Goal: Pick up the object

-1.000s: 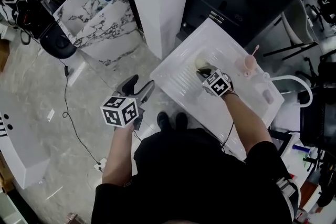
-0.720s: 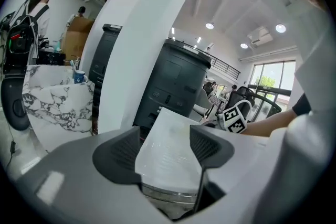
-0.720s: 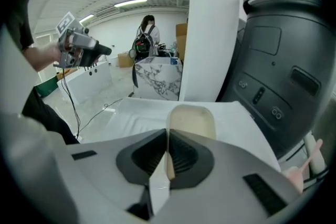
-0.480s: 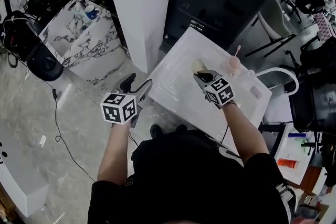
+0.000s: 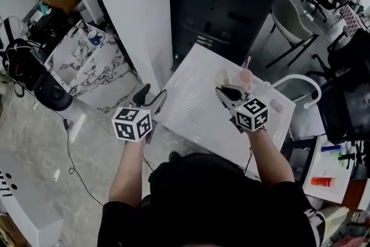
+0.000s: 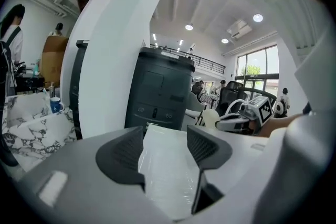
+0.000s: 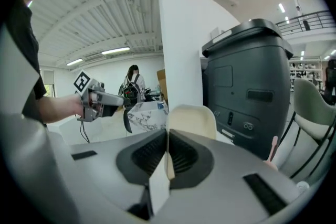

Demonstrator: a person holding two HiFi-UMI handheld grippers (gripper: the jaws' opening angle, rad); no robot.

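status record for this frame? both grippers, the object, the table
left gripper: open; jaws have just been closing a little; nothing between them
right gripper: shut on cream flat object, gripped edge-on
object place: held up over the white table
also on table: pink cup with a stick in it

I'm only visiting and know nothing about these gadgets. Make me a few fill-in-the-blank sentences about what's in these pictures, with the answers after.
1. The right gripper is shut on a thin piece whose colour is ____.
2. The cup standing on the white table is ____.
3. The mug on the marble-patterned table is ____.
Missing words: cream; pink; blue.
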